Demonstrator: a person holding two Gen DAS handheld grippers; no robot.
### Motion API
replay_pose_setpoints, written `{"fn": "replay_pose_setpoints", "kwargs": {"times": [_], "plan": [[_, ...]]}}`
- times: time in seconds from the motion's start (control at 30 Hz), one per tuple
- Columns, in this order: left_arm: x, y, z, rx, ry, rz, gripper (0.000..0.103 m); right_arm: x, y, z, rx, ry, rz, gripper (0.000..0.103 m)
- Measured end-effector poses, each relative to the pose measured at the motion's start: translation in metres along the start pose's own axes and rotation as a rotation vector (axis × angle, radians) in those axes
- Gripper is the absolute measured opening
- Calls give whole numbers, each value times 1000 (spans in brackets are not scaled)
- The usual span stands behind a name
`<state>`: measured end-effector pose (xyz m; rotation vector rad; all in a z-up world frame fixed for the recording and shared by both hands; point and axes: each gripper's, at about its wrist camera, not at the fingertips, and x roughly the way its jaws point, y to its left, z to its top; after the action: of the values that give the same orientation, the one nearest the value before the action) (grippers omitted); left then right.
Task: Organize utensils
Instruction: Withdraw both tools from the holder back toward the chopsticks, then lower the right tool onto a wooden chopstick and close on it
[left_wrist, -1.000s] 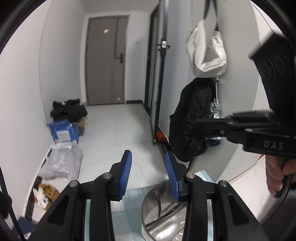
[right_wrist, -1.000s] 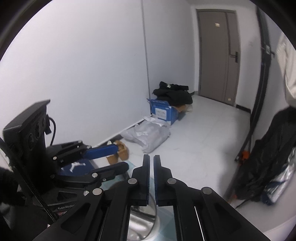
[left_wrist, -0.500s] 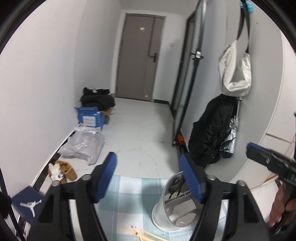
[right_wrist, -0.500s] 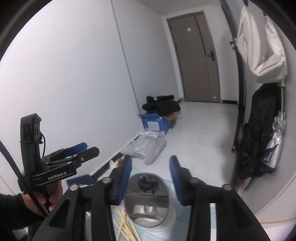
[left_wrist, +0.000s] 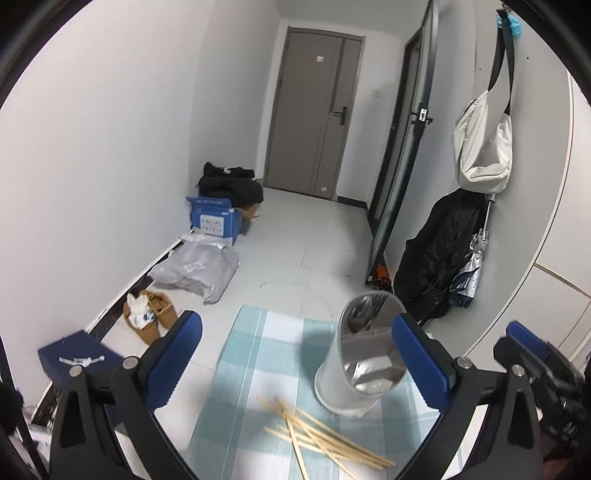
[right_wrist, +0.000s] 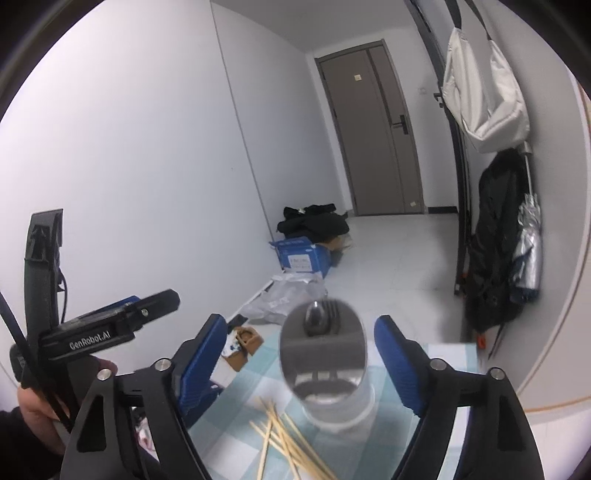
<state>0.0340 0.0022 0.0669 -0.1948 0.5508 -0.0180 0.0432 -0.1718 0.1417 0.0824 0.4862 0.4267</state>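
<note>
A steel utensil holder stands on a teal checked cloth, with a spoon and a fork upright inside it. Several wooden chopsticks lie loose on the cloth in front of it. My left gripper hangs left of the holder, jaws opening wide, nothing between them. My right gripper faces the holder from nearer, jaws also opening. The holder shows between its fingers, but the pads are clear of it.
A hand holds the left gripper. Beyond the cloth's far edge is the floor with brown shoes, a grey plastic bag and a blue box. A black coat and a white bag hang on the right wall.
Both grippers drew back from the holder and their jaws spread, the right from fully shut. The cloth and the chopsticks have come into view below them.
</note>
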Motion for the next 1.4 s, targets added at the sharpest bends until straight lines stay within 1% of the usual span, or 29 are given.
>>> {"fn": "replay_pose_setpoints", "kwargs": {"times": [0.13, 0.3, 0.4, 0.53, 0.67, 0.77, 0.9, 0.97, 1.07, 1.1, 1.13, 1.2, 1.23, 1.27, 1.37, 1.4], "plan": [[-2, 0, -19, 24, 2, 15, 101, -3, 1, -26, 11, 16, -23, 88], [2, 10, -41, 2, 20, 42, 101, -2, 4, -53, 36, 41, -26, 89], [3, 18, -54, -16, 28, 55, 101, 1, 6, -69, 27, 68, -39, 89], [15, 31, -72, -43, 79, 63, 101, 12, 11, -89, -11, 127, -49, 89], [24, 46, -85, -78, 138, 50, 101, 27, 13, -106, -25, 196, -55, 89], [28, 54, -90, -112, 178, 43, 101, 39, 14, -116, -27, 244, -51, 89], [31, 64, -88, -140, 176, 50, 101, 55, 19, -126, -39, 300, -37, 88], [32, 72, -84, -172, 172, 57, 101, 66, 22, -130, -38, 331, -23, 88], [34, 85, -80, -212, 163, 93, 101, 87, 31, -134, -49, 390, -1, 83], [34, 90, -78, -226, 158, 103, 101, 94, 35, -135, -59, 410, 4, 80], [34, 94, -77, -239, 156, 113, 101, 101, 40, -137, -74, 432, 10, 74], [38, 102, -77, -258, 171, 146, 101, 116, 49, -139, -96, 479, 19, 67], [40, 107, -77, -276, 180, 151, 101, 122, 53, -141, -99, 500, 21, 64], [42, 111, -78, -294, 186, 151, 101, 130, 55, -143, -97, 520, 24, 63], [47, 120, -79, -329, 211, 163, 101, 150, 58, -145, -84, 537, 3, 56], [48, 123, -79, -336, 214, 162, 101, 158, 59, -146, -90, 543, -9, 52]]}}
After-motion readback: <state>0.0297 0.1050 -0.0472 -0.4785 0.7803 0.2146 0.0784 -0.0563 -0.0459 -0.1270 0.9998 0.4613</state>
